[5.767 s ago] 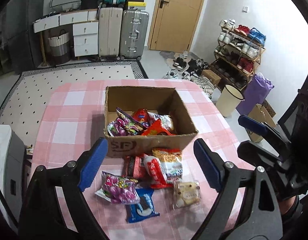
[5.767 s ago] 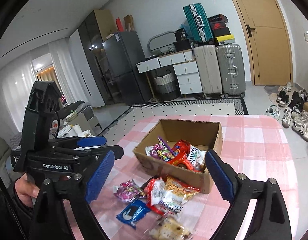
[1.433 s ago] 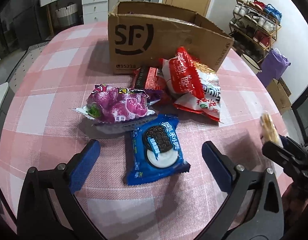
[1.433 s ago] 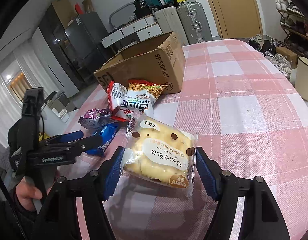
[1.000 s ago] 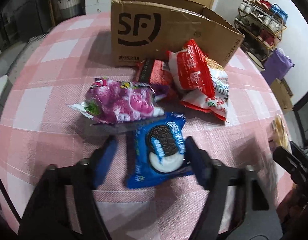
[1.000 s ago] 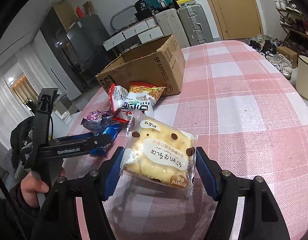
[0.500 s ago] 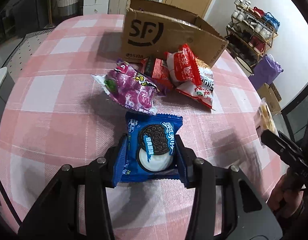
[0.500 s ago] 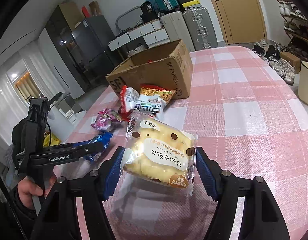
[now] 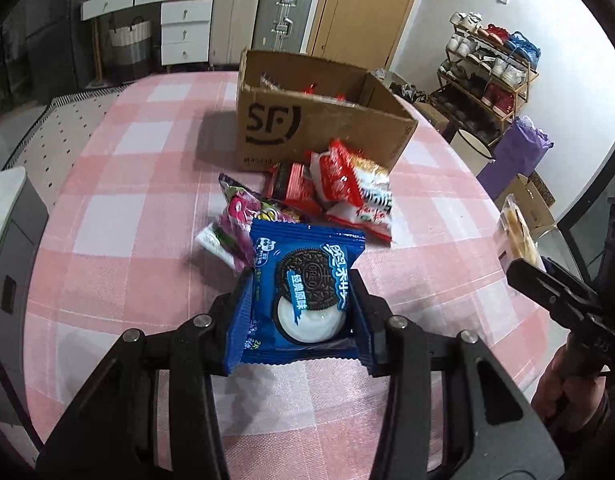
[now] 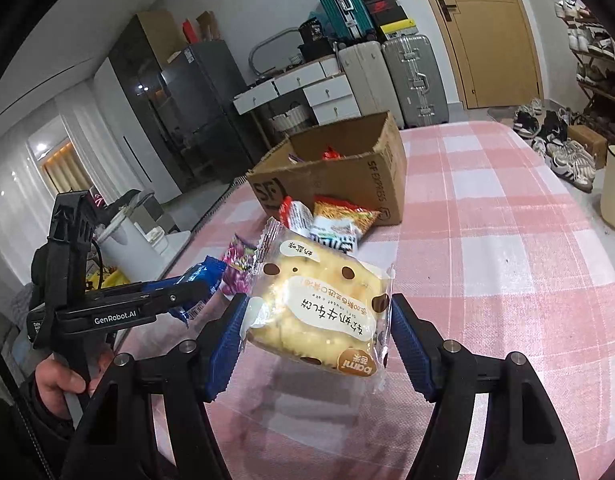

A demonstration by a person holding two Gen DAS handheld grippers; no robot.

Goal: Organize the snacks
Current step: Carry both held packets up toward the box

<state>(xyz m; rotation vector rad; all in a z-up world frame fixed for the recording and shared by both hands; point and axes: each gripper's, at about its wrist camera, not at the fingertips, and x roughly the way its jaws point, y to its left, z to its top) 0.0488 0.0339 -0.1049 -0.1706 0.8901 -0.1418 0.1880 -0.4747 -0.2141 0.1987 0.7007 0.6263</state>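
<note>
My left gripper (image 9: 303, 312) is shut on a blue Oreo pack (image 9: 303, 292) and holds it above the pink checked table (image 9: 123, 216). My right gripper (image 10: 317, 332) is shut on a yellow cake pack (image 10: 319, 308), also lifted; that pack shows edge-on in the left wrist view (image 9: 517, 240). The open SF cardboard box (image 9: 307, 124) stands farther back with snacks inside. In front of it lie a purple candy bag (image 9: 235, 216), a dark red pack (image 9: 291, 188) and red-and-white noodle bags (image 9: 355, 196). The Oreo pack also shows in the right wrist view (image 10: 201, 280).
Suitcases (image 9: 275, 16) and white drawers (image 9: 179, 28) stand behind the table. A shoe rack (image 9: 491, 76), a white bin (image 9: 471, 148) and a purple bag (image 9: 519, 152) stand to the right. A white appliance (image 9: 7, 208) sits at the left table edge.
My left gripper closed on the Oreo pack and lifted it off the table. My right gripper keeps holding the cake pack and has risen a little.
</note>
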